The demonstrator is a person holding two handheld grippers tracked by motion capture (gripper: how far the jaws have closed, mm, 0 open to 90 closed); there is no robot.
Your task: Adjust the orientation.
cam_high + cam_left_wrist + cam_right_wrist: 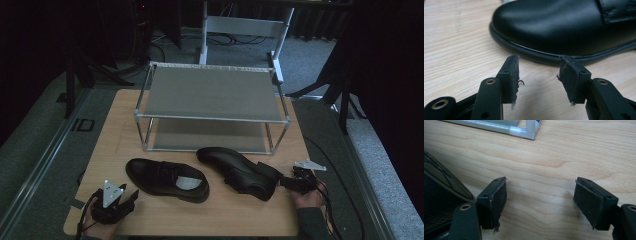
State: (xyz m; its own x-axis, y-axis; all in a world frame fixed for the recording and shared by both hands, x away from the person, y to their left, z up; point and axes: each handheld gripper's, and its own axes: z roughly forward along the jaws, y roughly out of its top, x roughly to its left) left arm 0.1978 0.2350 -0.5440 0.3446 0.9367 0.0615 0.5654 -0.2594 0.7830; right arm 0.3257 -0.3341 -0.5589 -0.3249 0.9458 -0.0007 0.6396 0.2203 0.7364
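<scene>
Two black leather dress shoes lie on the wooden desk (120,107) in front of a two-tier metal shoe rack (210,107). The left shoe (167,179) sits upright with its pale insole showing and its toe toward the desk's left front corner. The right shoe (240,171) lies at an angle, toe toward the rack and heel toward the desk's right edge. No brand, label or writing can be read on either shoe or on the rack.

At the front left corner, the left claw (131,196) rests low on the desk just beside the left shoe's toe; in the left gripper view its jaws stand spread with only bare wood between them, and the shoe's toe (564,27) lies just beyond the tips. The right claw (286,183) sits at the right shoe's heel; in the right gripper view its jaws are spread wide over bare desk, pinching nothing, with the shoe (441,195) beside one jaw and a corner of the rack (524,130) farther off.
</scene>
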